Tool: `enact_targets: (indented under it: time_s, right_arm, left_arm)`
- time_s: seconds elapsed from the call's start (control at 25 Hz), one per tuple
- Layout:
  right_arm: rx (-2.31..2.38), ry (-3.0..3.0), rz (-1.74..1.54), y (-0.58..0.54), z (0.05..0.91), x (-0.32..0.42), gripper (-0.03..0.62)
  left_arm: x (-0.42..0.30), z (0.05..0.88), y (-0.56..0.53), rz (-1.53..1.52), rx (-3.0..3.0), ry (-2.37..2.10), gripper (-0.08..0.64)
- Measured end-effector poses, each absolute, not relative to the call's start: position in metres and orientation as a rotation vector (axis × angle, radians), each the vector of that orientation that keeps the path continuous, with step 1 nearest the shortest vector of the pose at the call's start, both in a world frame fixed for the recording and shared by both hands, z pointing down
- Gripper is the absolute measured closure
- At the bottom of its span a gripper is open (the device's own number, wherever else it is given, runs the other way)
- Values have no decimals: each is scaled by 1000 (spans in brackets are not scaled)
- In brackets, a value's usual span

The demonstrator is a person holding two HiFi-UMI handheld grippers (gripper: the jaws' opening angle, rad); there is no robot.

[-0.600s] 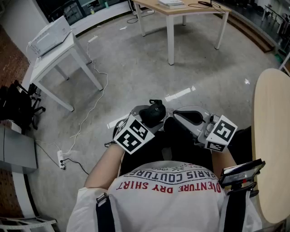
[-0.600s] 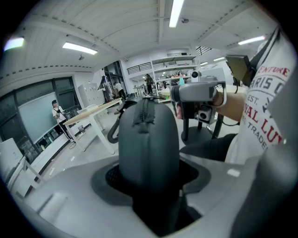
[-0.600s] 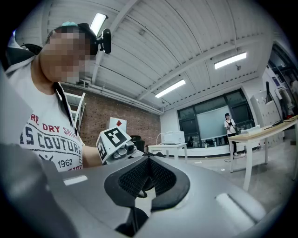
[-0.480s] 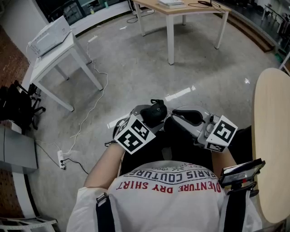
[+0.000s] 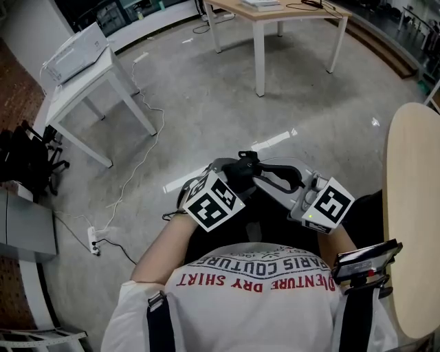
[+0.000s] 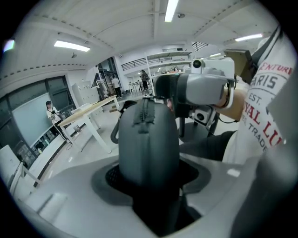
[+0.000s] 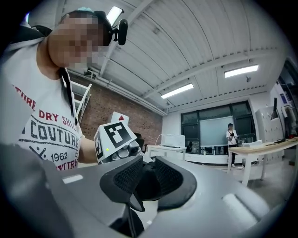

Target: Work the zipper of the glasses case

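Note:
My left gripper [image 5: 234, 180] is shut on a dark glasses case [image 5: 240, 170] held above the person's lap. In the left gripper view the case [image 6: 149, 144] stands upright between the pads, its zipper [image 6: 145, 111] running up the middle. My right gripper [image 5: 253, 169] reaches in from the right to the case's top end. In the right gripper view its jaws [image 7: 144, 176] stand close together round the dark case end [image 7: 148, 187], and a small dark pull tab [image 7: 135, 204] hangs at the pads. The left gripper's marker cube [image 7: 114, 139] shows just behind.
A white side table [image 5: 89, 75] with a printer stands at the far left, a wooden table [image 5: 275, 17] at the back. A round light-wood tabletop [image 5: 412, 206] lies close on the right. A cable and power strip [image 5: 93, 240] lie on the floor.
The right gripper has moved left and its jaws have come onto the top of the case. The left gripper with the case has shifted slightly right and up.

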State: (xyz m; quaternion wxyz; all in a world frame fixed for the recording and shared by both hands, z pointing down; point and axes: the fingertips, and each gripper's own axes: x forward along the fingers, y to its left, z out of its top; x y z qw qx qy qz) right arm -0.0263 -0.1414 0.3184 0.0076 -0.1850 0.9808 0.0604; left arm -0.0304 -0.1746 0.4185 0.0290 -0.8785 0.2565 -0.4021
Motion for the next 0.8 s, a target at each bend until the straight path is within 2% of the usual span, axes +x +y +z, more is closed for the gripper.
enact_targets:
  time_s: [0.56, 0.72, 0.8]
  right_arm:
    - [-687, 3094, 248, -154, 331, -26, 511]
    - [-676, 3107, 182, -153, 336, -24, 560]
    - [-659, 3108, 153, -152, 338, -23, 565]
  left_arm:
    - [-32, 430, -175, -1383, -2683, 808, 307]
    - [-34, 432, -177, -1395, -2611, 813, 307]
    - [-35, 433, -178, -1391, -2569, 811, 307]
